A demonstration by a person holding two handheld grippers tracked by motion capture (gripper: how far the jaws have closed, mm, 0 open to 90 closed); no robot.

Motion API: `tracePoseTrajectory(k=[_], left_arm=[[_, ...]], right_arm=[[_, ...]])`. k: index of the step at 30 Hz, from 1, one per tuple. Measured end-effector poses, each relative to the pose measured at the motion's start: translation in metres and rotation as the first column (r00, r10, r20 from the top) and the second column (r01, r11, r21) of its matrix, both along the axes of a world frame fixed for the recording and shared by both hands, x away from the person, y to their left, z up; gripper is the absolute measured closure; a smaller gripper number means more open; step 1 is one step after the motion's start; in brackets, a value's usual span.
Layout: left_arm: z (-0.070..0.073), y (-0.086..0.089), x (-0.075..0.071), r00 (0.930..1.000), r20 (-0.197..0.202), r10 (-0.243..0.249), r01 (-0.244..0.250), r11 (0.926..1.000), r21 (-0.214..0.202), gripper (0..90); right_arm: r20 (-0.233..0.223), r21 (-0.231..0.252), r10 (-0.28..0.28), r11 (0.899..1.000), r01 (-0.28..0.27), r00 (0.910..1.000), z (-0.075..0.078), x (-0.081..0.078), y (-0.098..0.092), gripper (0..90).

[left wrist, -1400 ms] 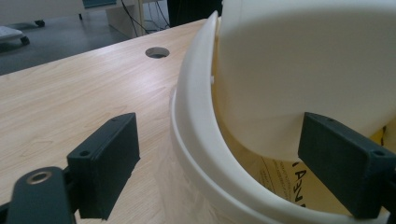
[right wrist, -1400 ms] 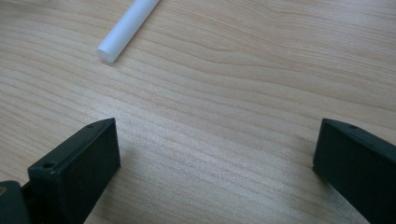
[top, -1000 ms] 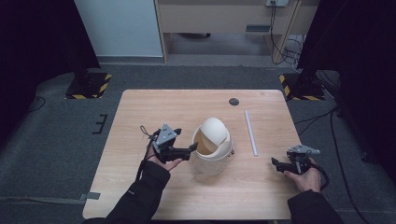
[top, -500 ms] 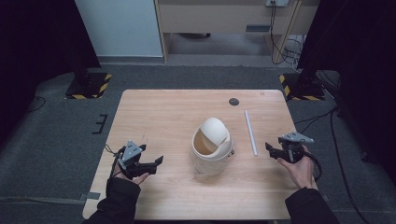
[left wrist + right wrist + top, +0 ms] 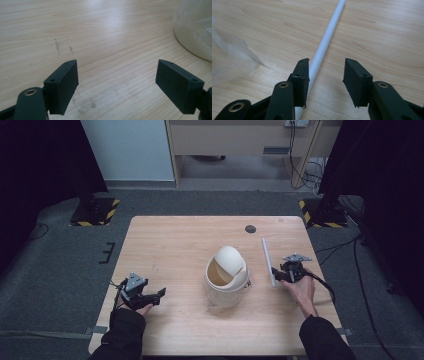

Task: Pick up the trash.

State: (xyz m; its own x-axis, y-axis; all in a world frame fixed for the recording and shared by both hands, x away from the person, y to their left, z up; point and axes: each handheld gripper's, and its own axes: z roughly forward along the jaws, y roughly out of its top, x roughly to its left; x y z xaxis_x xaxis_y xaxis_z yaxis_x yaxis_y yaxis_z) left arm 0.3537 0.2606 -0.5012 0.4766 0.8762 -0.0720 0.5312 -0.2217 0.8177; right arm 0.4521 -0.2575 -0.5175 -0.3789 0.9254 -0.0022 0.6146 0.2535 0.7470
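Closing on the white rod [image 5: 325,45] is what I'm about with the right gripper [image 5: 325,75]: its jaws have just been narrowing and now stand at a middling gap, nothing pressed between them yet. From the right gripper view the rod runs away from me along the line of the jaws, its near end passing just beside the left-hand jaw rather than squarely between the two (so I'd judge a small sideways shift is wanted before the squeeze). On the high view the rod [image 5: 268,262] lies lengthwise on the table [image 5: 170,245], just right of the cream swing-lid bin [image 5: 227,276], and my right gripper [image 5: 286,272] sits at its near end. The left gripper [image 5: 150,297] rests wide open and empty, well apart on the bin's far side. Clear plastic [image 5: 232,62] at the bin's base lies near the rod and might snag.
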Motion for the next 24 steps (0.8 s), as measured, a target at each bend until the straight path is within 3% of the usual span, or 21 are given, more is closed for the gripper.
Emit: tracePoseTrajectory(k=[2,4,9,14,15,19,24], left_arm=[[0.000,-0.002,0.000,1.0000,0.002,-0.009,0.009,1.0000,0.003,17.8],[0.000,-0.004,0.001,0.9999,0.003,-0.016,0.016,0.9999,0.003,17.8],[0.000,-0.005,0.001,0.9998,-0.001,-0.019,0.019,0.9998,0.004,17.8],[0.000,-0.005,0.001,0.9998,0.000,-0.018,0.018,0.9998,0.000,17.8],[0.000,-0.005,0.002,0.9998,-0.003,-0.018,0.018,0.9998,-0.001,17.8],[0.000,-0.005,0.002,0.9998,-0.006,-0.021,0.021,0.9998,-0.003,17.8],[0.000,-0.005,0.002,0.9998,-0.002,-0.020,0.020,0.9998,-0.006,17.8]], right_arm=[[-0.016,-0.013,0.003,1.000,-0.003,0.9999,-0.004,0.001,0.002,59.2],[-0.028,0.007,-0.003,1.000,0.004,0.9996,-0.004,0.001,0.002,62.0],[-0.069,-0.020,0.004,1.000,-0.006,0.9976,-0.010,0.001,0.002,67.8],[-0.065,-0.011,-0.003,1.000,0.002,0.9979,-0.008,0.001,0.002,67.6],[-0.030,0.011,-0.006,1.000,0.006,0.9995,-0.004,0.001,0.002,65.1],[0.009,0.054,0.008,0.999,-0.008,0.9999,0.000,0.002,0.008,62.5],[-0.040,0.023,0.038,0.999,-0.037,0.9985,-0.008,0.004,0.018,63.0]])
